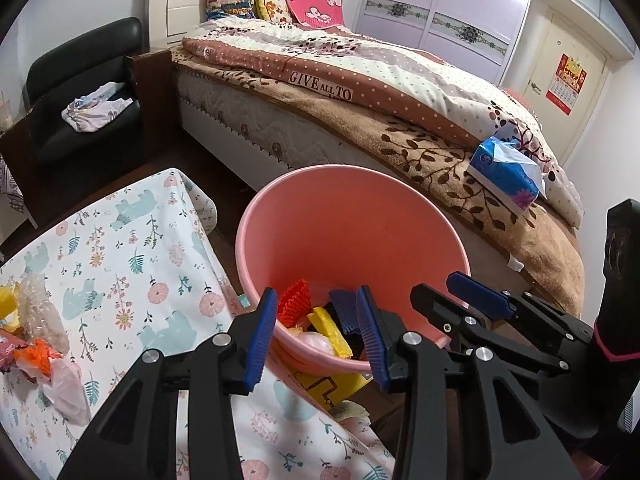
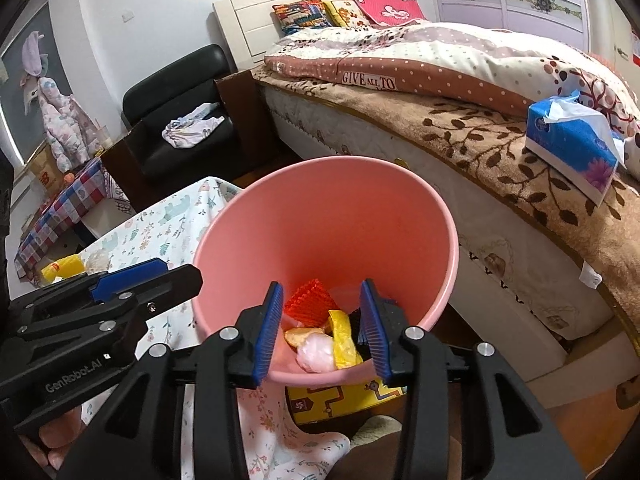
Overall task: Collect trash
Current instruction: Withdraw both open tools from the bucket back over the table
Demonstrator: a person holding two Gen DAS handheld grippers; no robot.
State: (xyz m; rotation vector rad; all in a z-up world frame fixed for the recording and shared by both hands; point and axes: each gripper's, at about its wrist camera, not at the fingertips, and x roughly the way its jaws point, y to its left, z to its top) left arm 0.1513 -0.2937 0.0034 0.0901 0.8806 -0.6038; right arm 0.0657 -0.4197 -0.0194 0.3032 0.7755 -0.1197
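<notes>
Right now I am holding my left gripper (image 1: 318, 336) spread open and empty, hovering over the near rim of the pink bin (image 1: 352, 216). My right gripper (image 2: 322, 332) is hanging beside it, also released with nothing between its pads, and pointing down into the same bin. Just ahead of both sets of fingers, inside the bin, a red honeycomb piece (image 2: 312, 302), a yellow wrapper (image 2: 342, 334) and a pale pink wad (image 2: 318, 354) are lying together. Off to the left of my left gripper, more trash (image 1: 34, 332) is sitting on the floral tablecloth (image 1: 132, 248): bubble wrap, orange scraps and a clear bag.
</notes>
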